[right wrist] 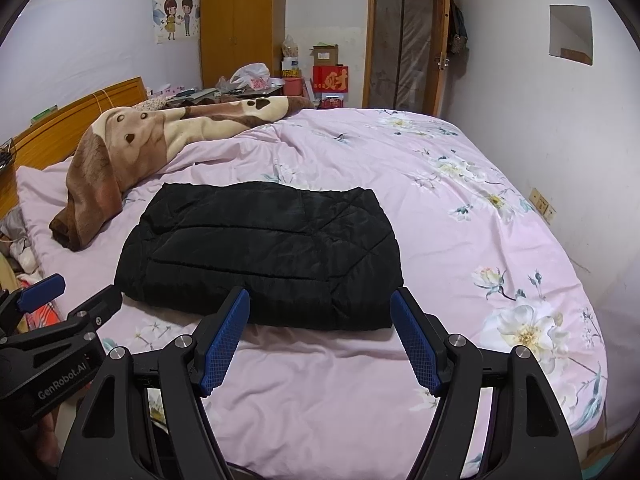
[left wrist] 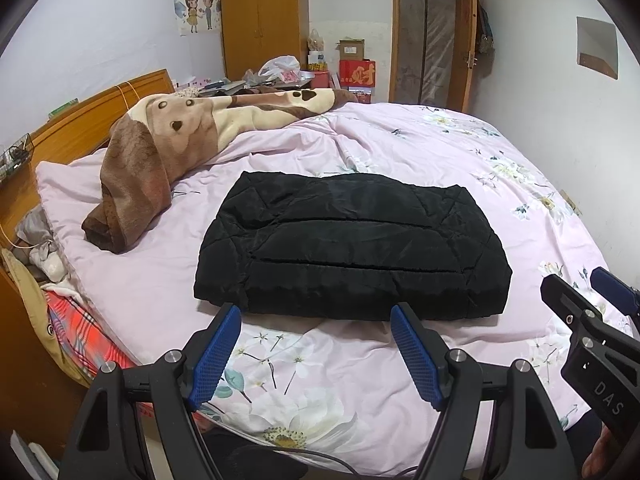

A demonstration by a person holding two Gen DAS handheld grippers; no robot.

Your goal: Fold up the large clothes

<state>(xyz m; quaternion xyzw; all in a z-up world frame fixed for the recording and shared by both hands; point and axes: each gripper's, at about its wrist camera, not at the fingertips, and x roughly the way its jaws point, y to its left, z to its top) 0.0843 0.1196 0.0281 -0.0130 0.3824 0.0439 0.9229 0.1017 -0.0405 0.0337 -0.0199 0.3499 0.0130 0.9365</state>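
Both the left hand-held gripper (left wrist: 316, 320) and the right hand-held gripper (right wrist: 320, 304) stand wide and empty, the folded black jacket (left wrist: 352, 248) lying just ahead of them on the pink floral bed (left wrist: 420, 148), with stacked boxes (left wrist: 352, 64) far beyond.

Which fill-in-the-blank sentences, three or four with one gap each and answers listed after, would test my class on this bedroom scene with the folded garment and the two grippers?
1. The folded jacket on the bed is ____ in colour.
2. The jaws of the left gripper and the right gripper are both ____, gripping nothing.
3. The brown blanket with paw prints lies to the ____ of the jacket in both views.
4. The bed cover is pink with a ____ print.

Answers: black; open; left; floral
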